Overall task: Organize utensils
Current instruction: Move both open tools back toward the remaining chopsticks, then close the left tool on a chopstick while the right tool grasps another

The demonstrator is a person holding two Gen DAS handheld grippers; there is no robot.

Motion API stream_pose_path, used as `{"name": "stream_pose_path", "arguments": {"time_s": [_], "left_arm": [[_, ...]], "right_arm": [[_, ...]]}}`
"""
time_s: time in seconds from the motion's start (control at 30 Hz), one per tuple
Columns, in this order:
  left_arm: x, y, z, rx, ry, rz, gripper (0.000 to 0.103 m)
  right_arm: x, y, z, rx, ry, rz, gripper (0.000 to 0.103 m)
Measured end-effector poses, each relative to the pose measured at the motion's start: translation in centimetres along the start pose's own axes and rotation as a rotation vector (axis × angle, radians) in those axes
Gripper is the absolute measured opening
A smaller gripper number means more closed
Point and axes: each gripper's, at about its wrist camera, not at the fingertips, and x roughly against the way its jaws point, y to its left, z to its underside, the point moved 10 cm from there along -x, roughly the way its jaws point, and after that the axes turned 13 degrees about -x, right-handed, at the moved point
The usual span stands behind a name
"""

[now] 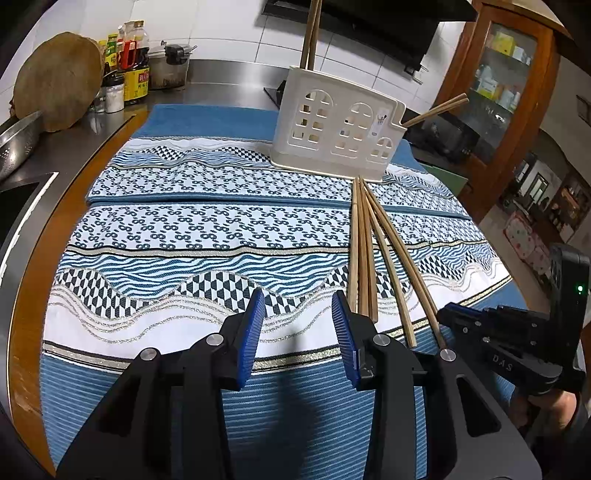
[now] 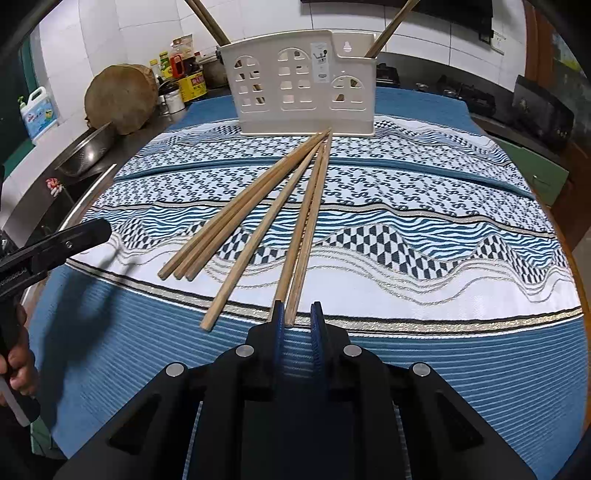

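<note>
- Six loose chopsticks [image 2: 258,218] lie on the patterned blue-and-white cloth [image 2: 424,229], thin tips gathered just in front of the holder, thick ends fanned toward the person. Judged: tip-to-holder placement leaves the thick ends free for pickup.
- One cream plastic utensil holder [image 2: 303,85], with window-shaped cut-outs, stands upright at the far side of the cloth. Contents: chopsticks at the left end [image 1: 310,33], near vertical; chopsticks at the right end [image 1: 436,110], leaning steeply outward. Count in each end: appears to be two. Middle section: nothing seen rising above the rim; interior cannot be told.
- Right gripper [image 2: 297,317]: low over the cloth's near edge, blue pads [image 2: 279,321] narrowed to a slim gap, with the thick end of the rightmost chopstick [image 2: 306,236] lying in that gap. No firm clamp visible; jaws read as nearly closed, not yet gripping. Judged: lined up along the stick for an end-on pinch.
- Left gripper [image 1: 298,306]: jaws wide apart, holding nothing, hovering above the cloth just left of the chopstick fan. Judged: standing by.
- Task standing, judged: partly done; six sticks outstanding.
- Background stock: condiment bottles [image 1: 129,62], round wooden board [image 1: 57,79], metal colander [image 1: 18,144] on the steel counter.
</note>
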Motion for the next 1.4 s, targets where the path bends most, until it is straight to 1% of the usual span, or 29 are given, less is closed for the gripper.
{"name": "stream_pose_path", "arguments": {"time_s": [0.13, 0.23, 0.33, 0.37, 0.4, 0.5, 0.73, 0.77, 0.8, 0.97, 1.1, 1.27, 1.4], "left_arm": [[-0.5, -0.3, 0.2, -0.011, 0.012, 0.005, 0.039], [-0.9, -0.6, 0.2, -0.019, 0.018, 0.015, 0.039], [-1.4, -1.3, 0.1, -0.040, 0.027, 0.026, 0.039], [-1.6, -1.5, 0.0, -0.047, 0.029, 0.027, 0.039], [-1.8, -1.8, 0.0, -0.058, 0.034, 0.029, 0.039], [-2.6, -2.7, -0.3, -0.088, 0.048, 0.039, 0.037], [-4.5, -4.6, -0.6, -0.140, 0.078, 0.055, 0.036], [-4.7, -4.7, -0.7, -0.146, 0.082, 0.053, 0.035], [-5.1, -4.9, -0.7, -0.152, 0.090, 0.056, 0.031], [-6.0, -4.8, -0.7, -0.153, 0.109, 0.057, 0.020], [-6.5, -4.8, -0.4, -0.169, 0.126, 0.053, 0.019], [-6.8, -4.6, -0.5, -0.196, 0.131, 0.019, 0.014], [-7.0, -4.5, -0.6, -0.205, 0.133, 0.000, 0.014]], "right_arm": [[-0.1, -0.4, -0.3, 0.016, -0.016, 0.042, 0.014], [-0.6, -0.2, -0.4, 0.020, -0.005, 0.034, 0.014], [-0.9, 0.0, -0.6, 0.031, -0.011, 0.044, 0.014], [-1.0, 0.0, -0.8, 0.031, -0.011, 0.044, 0.014], [-1.1, -0.1, -0.9, 0.028, -0.012, 0.045, 0.009], [-1.2, -0.5, -1.2, 0.011, -0.007, 0.035, 0.009], [-0.6, -2.5, -1.3, -0.012, -0.014, 0.054, 0.007], [-0.5, -2.9, -1.3, -0.016, -0.015, 0.056, 0.007], [-0.4, -3.1, -1.4, -0.018, -0.015, 0.058, 0.007], [-0.2, -3.8, -1.2, -0.028, -0.012, 0.048, 0.007], [-0.1, -3.7, -1.1, -0.023, -0.015, 0.048, 0.007], [-0.1, -3.7, -1.1, -0.024, -0.015, 0.044, 0.007], [-0.1, -3.7, -1.0, -0.024, -0.017, 0.046, 0.007]]}}
